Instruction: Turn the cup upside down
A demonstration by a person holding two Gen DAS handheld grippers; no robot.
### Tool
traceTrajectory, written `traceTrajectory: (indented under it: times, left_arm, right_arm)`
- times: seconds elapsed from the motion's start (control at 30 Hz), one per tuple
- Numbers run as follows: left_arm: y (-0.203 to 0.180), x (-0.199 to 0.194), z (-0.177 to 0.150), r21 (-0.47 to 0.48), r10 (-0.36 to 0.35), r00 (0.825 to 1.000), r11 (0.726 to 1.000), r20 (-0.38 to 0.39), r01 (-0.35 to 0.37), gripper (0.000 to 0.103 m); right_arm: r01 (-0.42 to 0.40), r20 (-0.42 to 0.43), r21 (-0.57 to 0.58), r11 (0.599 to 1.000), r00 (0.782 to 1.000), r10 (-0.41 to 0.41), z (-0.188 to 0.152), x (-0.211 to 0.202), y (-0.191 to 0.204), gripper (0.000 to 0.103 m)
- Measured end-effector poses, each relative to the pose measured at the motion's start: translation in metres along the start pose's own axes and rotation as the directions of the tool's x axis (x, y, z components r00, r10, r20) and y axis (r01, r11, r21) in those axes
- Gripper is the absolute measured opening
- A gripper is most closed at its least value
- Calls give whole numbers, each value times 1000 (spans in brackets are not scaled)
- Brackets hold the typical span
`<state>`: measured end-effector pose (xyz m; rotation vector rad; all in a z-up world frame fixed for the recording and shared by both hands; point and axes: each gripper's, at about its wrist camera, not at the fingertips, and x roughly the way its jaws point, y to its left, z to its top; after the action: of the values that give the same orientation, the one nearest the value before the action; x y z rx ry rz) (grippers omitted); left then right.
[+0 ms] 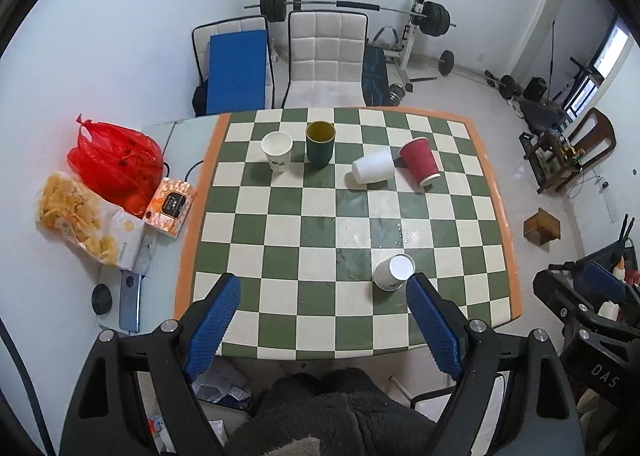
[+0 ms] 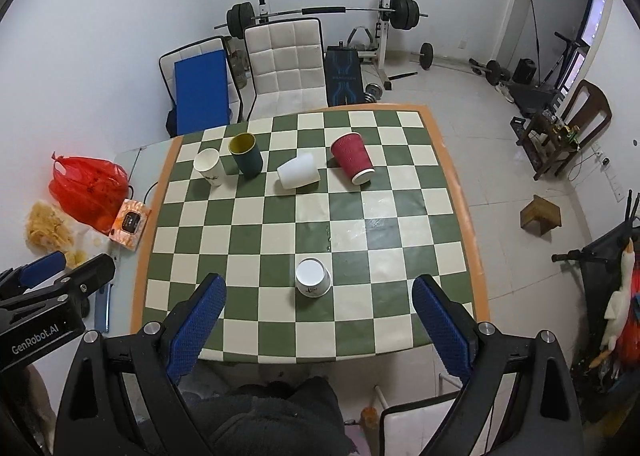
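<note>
A: Why do both grippers hover back, wide open and empty?

B: The left gripper [image 1: 324, 320] and right gripper [image 2: 318, 320] hold nothing; the white paper cup [image 2: 313, 277] already stands upside down near the checkered table's [image 2: 260, 224] front edge.

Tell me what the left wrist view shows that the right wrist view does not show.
Only the left wrist view shows the full bag of chips and the blue phone beside the table. Only the right wrist view shows the left tool's black body marked GenRobot.AI and the bird toy. Both share the checkered table, the upside-down white cup near the front, the red cup on its side, and open tools.
</note>
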<state>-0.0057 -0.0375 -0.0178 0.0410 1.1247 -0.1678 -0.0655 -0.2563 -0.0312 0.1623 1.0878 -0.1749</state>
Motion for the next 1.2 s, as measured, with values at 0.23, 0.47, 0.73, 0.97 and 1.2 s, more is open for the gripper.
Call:
traceTrajectory:
  times: [0.23, 0.47, 0.73, 0.97, 1.2]
  left_arm:
    - [1, -4, -6, -5, 10, 1000, 1000, -5, -10, 85]
    - [2, 1, -15, -7, 11, 999, 1000, -35, -11, 85]
    - [2, 3, -16, 0, 14, 999, 1000, -44, -14, 85]
    - [3, 3, -15, 8, 24, 999, 1000, -41, -24, 85]
    - [7, 5, -12, 9, 27, 999, 1000, -41, -27, 85]
  right_arm:
    - [10, -18, -23, 1000, 1000, -10, -3, -10, 3, 97]
    - [13, -43, -40, 999, 999, -15, -5, 0, 6, 97]
    - [8, -53, -34, 999, 999, -10, -4, 6, 3, 97]
    - [-1, -59, -33, 999, 998, -1, -4, 9, 4, 97]
    - [-10, -61, -34, 999, 998, 8, -5, 11, 5, 97]
